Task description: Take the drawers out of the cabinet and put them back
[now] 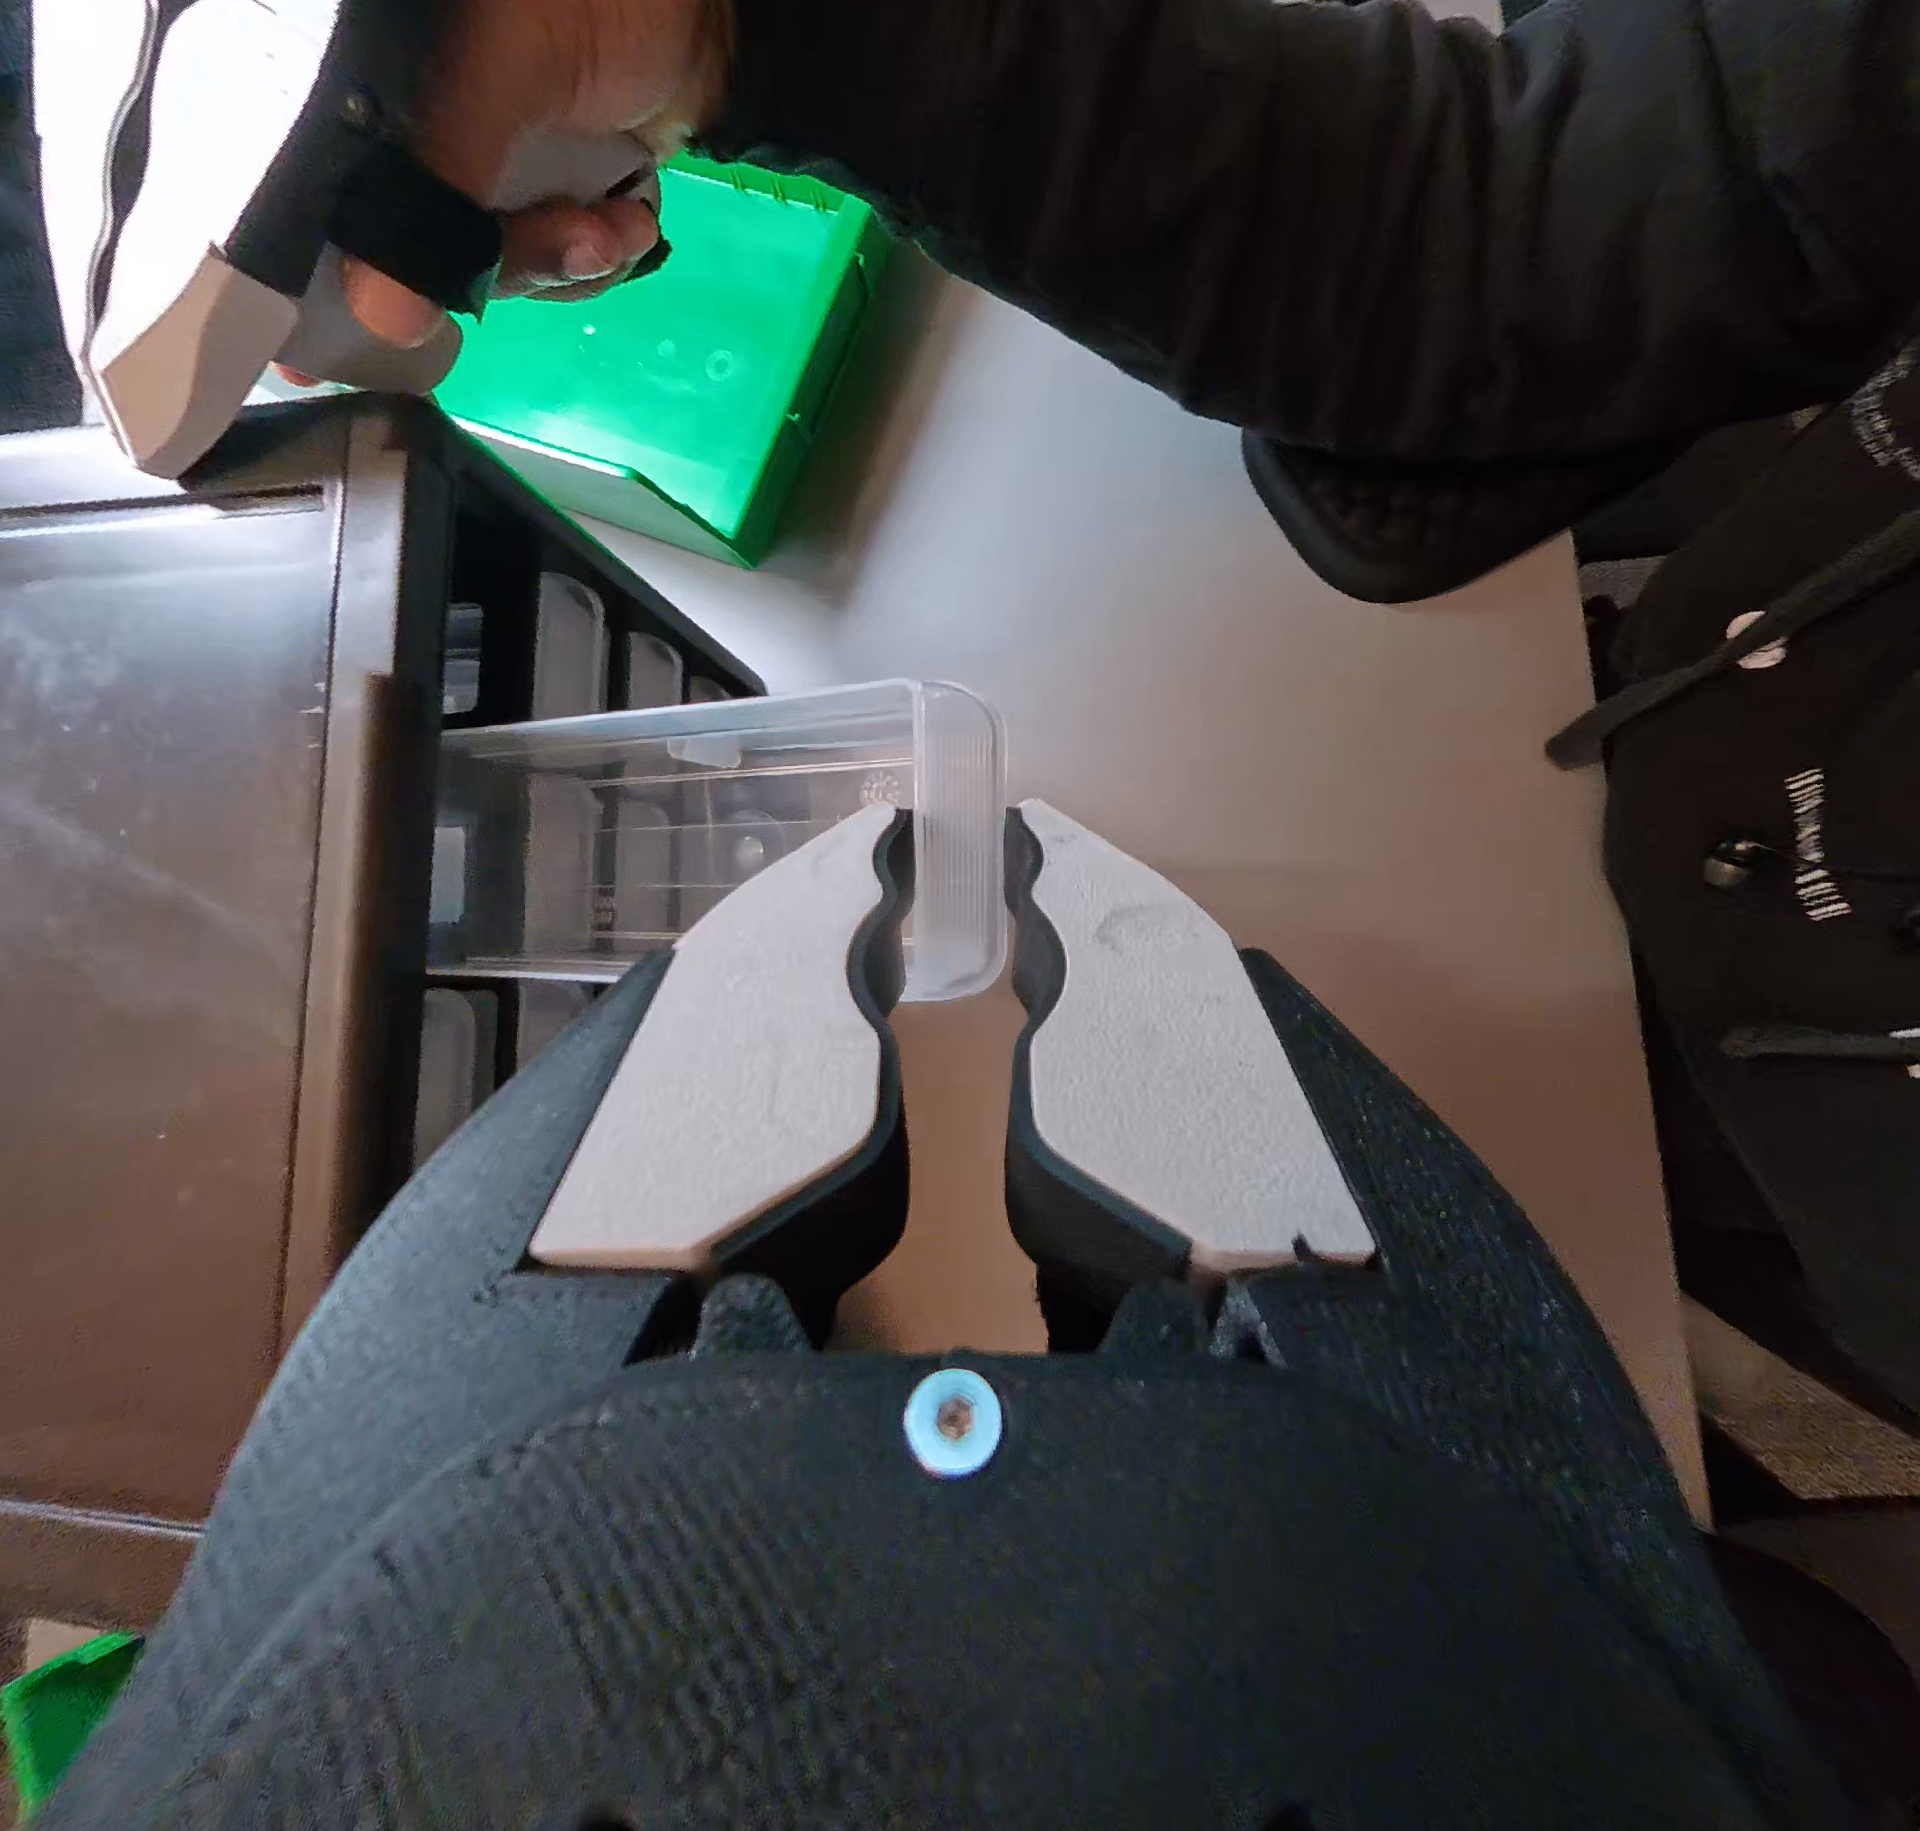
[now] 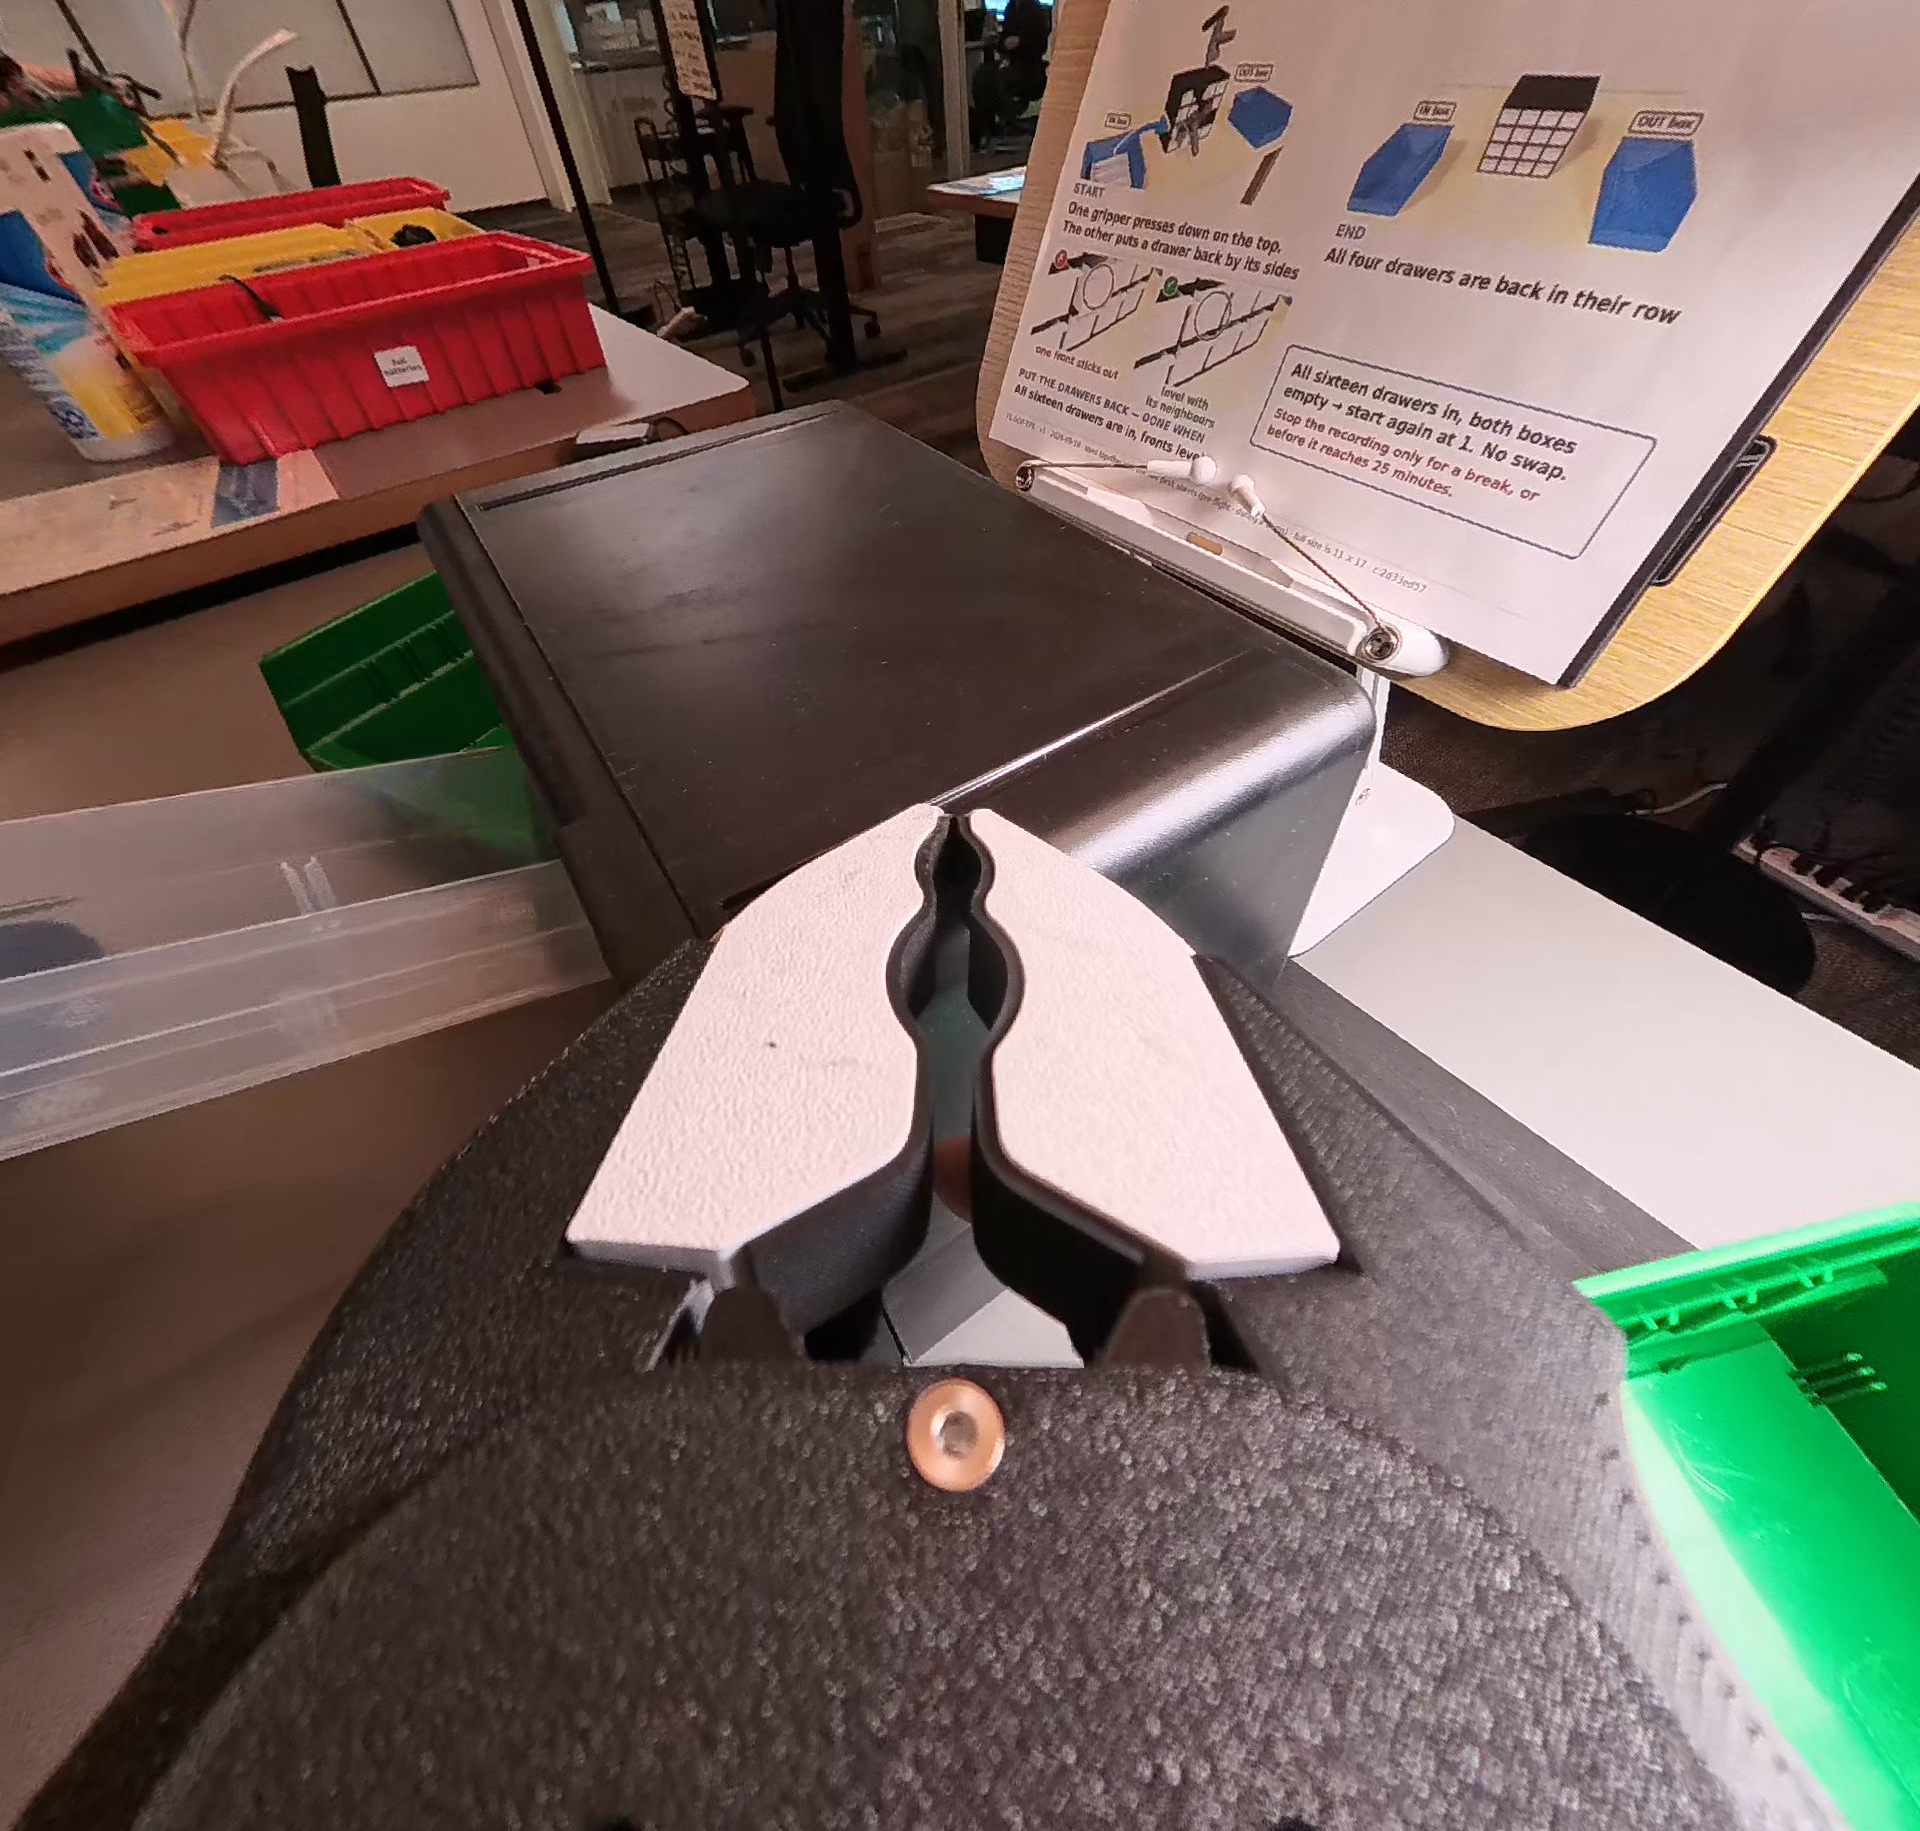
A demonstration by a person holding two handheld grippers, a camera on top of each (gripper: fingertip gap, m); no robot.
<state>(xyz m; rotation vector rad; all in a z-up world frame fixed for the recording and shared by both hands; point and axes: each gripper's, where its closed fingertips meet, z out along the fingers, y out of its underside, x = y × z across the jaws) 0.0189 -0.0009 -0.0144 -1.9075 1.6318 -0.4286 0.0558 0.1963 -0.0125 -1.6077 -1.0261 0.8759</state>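
In the left wrist view, my left gripper [image 1: 958,815] is shut on the ribbed front handle of a clear plastic drawer [image 1: 727,825]. The drawer sticks partway out of the dark cabinet [image 1: 156,846]. Other clear drawers sit in their slots around it. My right gripper [image 2: 954,820] is shut and empty, its tips resting on the cabinet's black top [image 2: 831,618] near the front edge. It also shows in the left wrist view [image 1: 177,399], held by a hand at the cabinet's top corner. The pulled-out drawer [image 2: 260,950] shows at the left of the right wrist view.
A green bin [image 1: 665,368] stands on the table beside the cabinet; it also shows at the lower right of the right wrist view [image 2: 1787,1418]. Another green bin [image 2: 384,680] stands on the cabinet's other side. An instruction sheet on a stand [image 2: 1403,275] is behind the cabinet. Red bins [image 2: 364,347] sit on a far table.
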